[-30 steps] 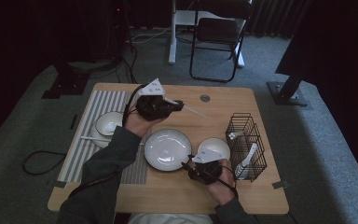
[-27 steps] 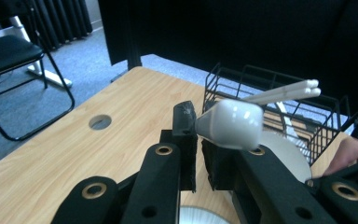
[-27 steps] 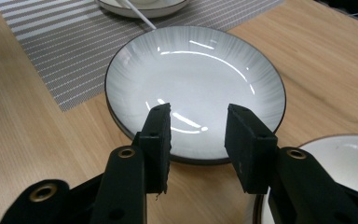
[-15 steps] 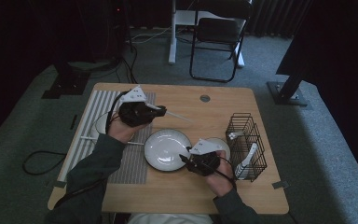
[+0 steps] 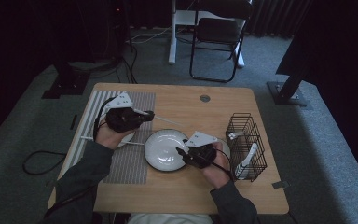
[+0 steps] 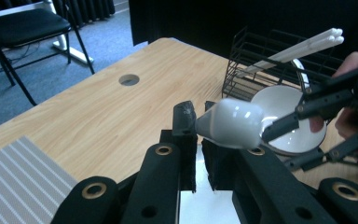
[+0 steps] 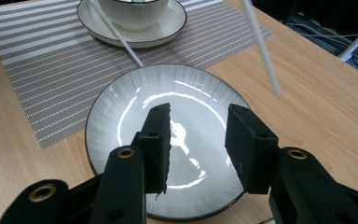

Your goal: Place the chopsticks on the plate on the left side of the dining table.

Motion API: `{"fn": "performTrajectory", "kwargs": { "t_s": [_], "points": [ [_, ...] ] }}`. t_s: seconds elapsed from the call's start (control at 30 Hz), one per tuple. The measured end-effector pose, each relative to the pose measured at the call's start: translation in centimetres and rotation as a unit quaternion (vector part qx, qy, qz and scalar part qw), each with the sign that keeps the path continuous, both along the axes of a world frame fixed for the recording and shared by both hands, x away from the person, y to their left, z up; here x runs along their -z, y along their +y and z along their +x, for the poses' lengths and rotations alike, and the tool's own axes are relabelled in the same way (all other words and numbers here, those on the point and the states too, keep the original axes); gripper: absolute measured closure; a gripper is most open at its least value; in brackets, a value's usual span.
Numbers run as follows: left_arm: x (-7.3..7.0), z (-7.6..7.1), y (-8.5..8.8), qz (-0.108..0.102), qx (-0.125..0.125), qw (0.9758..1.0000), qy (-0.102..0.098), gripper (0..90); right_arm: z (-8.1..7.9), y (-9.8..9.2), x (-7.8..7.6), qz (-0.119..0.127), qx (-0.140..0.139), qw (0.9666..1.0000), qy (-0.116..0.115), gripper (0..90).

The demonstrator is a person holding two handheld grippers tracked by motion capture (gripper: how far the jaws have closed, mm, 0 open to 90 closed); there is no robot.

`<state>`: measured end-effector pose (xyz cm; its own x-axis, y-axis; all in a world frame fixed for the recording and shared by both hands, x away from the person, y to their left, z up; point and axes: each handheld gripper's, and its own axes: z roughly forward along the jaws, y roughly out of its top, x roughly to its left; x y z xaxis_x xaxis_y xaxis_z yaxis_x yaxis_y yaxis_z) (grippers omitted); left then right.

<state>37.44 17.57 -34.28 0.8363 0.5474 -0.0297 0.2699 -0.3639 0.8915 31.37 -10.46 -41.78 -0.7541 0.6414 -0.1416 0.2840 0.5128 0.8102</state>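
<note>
left tool (image 5: 145,115) | clenched on white spoon (image 6: 235,122), moved from upper centre toward frame's left | right tool (image 7: 196,140) | released, now over plate (image 7: 121,112) | placement pending

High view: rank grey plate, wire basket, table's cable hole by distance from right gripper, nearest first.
From the right gripper:
1. Grey plate, just left, under the jaws.
2. Wire basket, to its right.
3. Cable hole, toward the table's far edge.

Grey-striped placemat (image 5: 129,161), white dark-rimmed plate (image 5: 161,156), black wire basket (image 5: 247,140), seemingly white spoon (image 6: 230,122)
</note>
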Motion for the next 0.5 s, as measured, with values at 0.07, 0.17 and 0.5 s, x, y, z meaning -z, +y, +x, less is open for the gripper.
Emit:
{"fn": "performTrajectory", "kwargs": {
  "t_s": [0.07,0.17,0.5],
  "points": [
    [0.2,-0.2,0.5,0.002,-0.003,1.0,0.0,84.1,0.1,0.1,-0.1,0.0,0.0,1.0,-0.001,60.2],
    [0.4,-0.4,1.1,0.001,-0.008,1.0,0.002,84.1,0.6,0.5,-0.5,-0.003,-0.004,1.0,-0.006,60.3],
    [1.0,-1.0,2.6,0.0,-0.02,0.9998,0.007,84.1,1.8,1.7,-1.3,-0.005,-0.012,0.9998,-0.012,60.7]
  ]
}}
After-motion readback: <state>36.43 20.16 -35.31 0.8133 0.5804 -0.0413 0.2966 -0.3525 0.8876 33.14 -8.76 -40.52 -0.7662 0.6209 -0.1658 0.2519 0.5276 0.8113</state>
